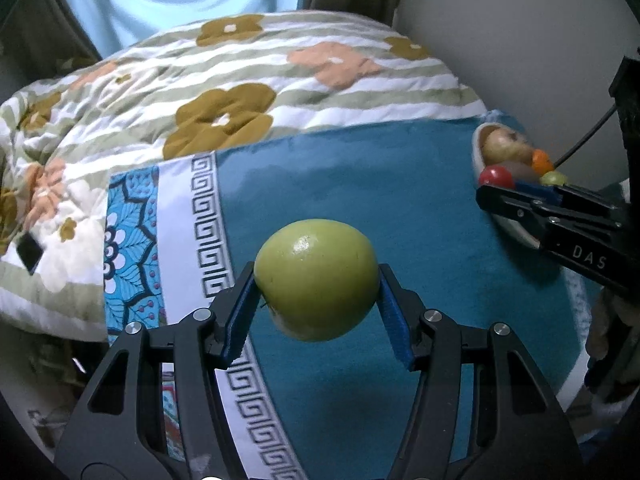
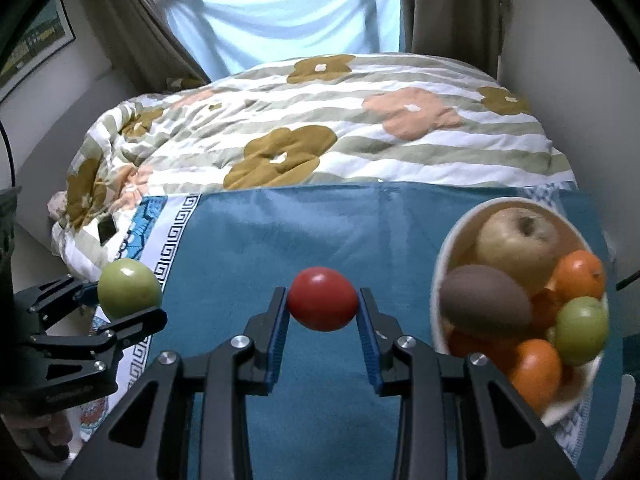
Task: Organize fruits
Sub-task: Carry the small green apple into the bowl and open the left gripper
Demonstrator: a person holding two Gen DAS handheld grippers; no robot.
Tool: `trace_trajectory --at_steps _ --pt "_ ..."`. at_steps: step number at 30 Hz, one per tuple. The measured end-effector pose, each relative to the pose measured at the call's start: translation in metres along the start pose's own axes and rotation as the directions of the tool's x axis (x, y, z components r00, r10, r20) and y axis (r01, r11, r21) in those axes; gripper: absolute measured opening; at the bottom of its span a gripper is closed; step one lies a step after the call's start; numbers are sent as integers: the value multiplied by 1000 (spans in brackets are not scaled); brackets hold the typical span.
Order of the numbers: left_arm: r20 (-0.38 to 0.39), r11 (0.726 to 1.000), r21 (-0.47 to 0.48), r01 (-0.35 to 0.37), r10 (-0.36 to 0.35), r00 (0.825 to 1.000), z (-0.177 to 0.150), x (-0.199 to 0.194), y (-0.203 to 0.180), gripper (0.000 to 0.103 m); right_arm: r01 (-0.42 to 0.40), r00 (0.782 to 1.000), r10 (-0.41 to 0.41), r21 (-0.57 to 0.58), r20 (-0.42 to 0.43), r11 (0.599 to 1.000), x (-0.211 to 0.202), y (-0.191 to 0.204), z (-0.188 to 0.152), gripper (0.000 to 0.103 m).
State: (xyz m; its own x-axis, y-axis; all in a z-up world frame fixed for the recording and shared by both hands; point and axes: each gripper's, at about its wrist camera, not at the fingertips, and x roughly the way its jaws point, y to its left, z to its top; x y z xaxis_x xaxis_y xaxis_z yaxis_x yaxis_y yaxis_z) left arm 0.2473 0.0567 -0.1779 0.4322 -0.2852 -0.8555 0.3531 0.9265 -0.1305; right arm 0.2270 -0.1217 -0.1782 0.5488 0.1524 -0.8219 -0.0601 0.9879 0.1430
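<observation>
Already fruit-heaped white bowl [image 2: 448, 240]

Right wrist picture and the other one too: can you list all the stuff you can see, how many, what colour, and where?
green apple: one, green, held above the teal cloth
red tomato: one, red, held above the cloth
bowl: one, white, right side of the cloth
big apple: one, yellowish, back of the bowl
kiwi: one, brown, left in the bowl
oranges: at least two, orange, in the bowl
small green fruit: one, green, right in the bowl
cloth: one, teal with patterned border, on the bed
blanket: one, striped with flowers, behind the cloth
curtain: light blue, at the window
left gripper: one, black, blue fingers on the green apple
right gripper: one, black, blue fingers on the tomato
</observation>
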Motion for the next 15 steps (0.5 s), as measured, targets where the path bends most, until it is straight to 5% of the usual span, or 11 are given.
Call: trace_trajectory --at_steps 15 --pt "94 996 63 64 -70 993 35 -23 -130 62 36 998 -37 20 51 999 -81 -101 -7 31"
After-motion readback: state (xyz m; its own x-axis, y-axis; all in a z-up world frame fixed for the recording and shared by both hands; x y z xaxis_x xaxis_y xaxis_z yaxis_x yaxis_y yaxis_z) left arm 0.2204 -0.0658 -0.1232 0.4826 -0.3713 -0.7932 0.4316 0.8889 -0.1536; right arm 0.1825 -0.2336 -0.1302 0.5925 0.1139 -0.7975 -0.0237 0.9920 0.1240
